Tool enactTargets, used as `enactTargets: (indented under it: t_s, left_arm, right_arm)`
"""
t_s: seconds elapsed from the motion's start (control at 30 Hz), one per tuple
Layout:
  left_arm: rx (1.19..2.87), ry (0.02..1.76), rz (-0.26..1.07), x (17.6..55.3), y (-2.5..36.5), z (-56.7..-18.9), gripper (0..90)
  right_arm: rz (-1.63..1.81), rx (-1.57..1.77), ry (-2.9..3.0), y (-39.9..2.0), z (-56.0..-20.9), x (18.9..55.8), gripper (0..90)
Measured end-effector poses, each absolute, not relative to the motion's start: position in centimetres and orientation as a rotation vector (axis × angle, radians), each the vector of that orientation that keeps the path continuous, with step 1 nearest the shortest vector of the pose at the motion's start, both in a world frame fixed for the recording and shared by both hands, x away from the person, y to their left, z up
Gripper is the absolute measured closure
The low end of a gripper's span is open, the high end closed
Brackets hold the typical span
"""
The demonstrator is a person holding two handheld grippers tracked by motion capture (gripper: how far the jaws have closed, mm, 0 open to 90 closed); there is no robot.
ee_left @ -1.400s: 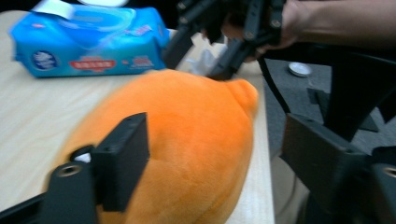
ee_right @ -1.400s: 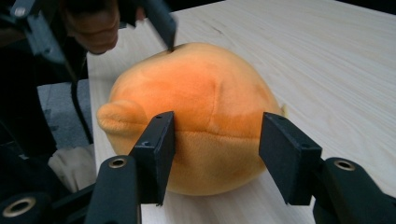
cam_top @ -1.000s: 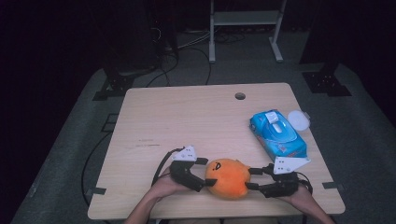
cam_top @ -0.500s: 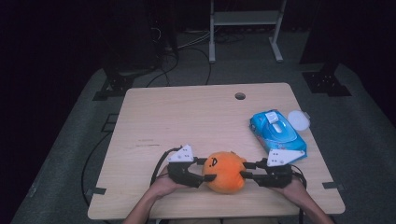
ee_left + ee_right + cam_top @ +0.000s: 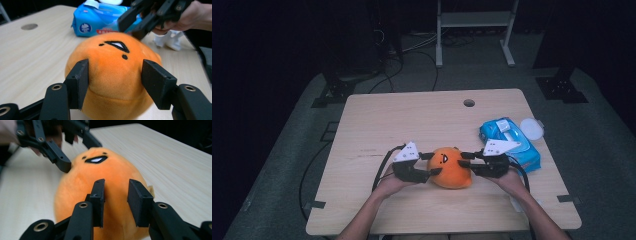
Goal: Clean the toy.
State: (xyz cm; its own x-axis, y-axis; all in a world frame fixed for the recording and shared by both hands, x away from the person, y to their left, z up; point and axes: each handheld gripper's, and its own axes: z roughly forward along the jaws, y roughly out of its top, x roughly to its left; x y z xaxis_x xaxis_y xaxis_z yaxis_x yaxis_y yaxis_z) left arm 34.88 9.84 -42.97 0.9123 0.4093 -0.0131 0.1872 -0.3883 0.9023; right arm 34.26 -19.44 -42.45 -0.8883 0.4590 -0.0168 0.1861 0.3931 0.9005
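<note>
High view — plush (image 5: 451, 167) near front edge of table (image 5: 412, 115), set between left gripper (image 5: 428, 163) and right gripper (image 5: 464, 159), one at each side. Jaws of both just now closing in, plush between them. Left clenched across the plush's flank, pads dented into the fur. Right pinched on a narrower fold at the opposite side.

Risks, as judged:
- Soft filling, so liable to squeeze out of either pinch if lifted from one side alone, with a drop back to the table.
- Uneven pull from two hands, with strain on a seam or a twist of the body.
- Right hold shallow, on fur more than bulk — likeliest place for a slip.
- Wipes (image 5: 512, 142) just beside the right hand, with risk of a knock from any sideways sweep. Same for the white lid (image 5: 531, 129) beyond.

Surface: pale wood top, matte, level, cable hole (image 5: 469, 103) at far middle.

Room: dark, grey floor mat, cables (image 5: 412, 47) and white frame (image 5: 474, 25) behind.
</note>
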Motion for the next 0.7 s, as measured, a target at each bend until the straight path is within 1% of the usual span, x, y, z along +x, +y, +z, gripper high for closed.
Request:
enactTargets:
  t_s: [0.07,0.13,0.27,0.33,0.4,0.5,0.7]
  left_arm:
    - [1.976,0.455,0.245,35.3,10.2,-42.9,34.9]
    - [1.986,0.447,0.251,35.2,10.5,-42.7,34.5]
    - [2.014,0.455,0.239,34.9,10.3,-42.7,30.0]
    - [2.018,0.46,0.237,34.9,10.3,-42.7,29.1]
    - [2.005,0.472,0.238,34.8,10.5,-42.7,26.3]
    - [2.004,0.493,0.247,34.5,11.0,-42.7,22.8]
    - [2.005,0.53,0.259,33.8,12.4,-43.0,20.2]
  right_arm:
    - [1.507,0.584,2.381,-19.3,-42.3,34.8,64.1]
    - [1.5,0.597,2.378,-19.8,-42.3,35.0,62.9]
    - [1.509,0.635,2.377,-20.6,-42.4,35.1,60.6]
    - [1.505,0.64,2.375,-20.8,-42.3,35.1,59.9]
    - [1.489,0.655,2.375,-21.4,-42.3,35.1,57.1]
    - [1.474,0.681,2.379,-22.1,-42.3,35.1,55.4]
    - [1.461,0.709,2.371,-23.3,-41.8,34.6,51.5]
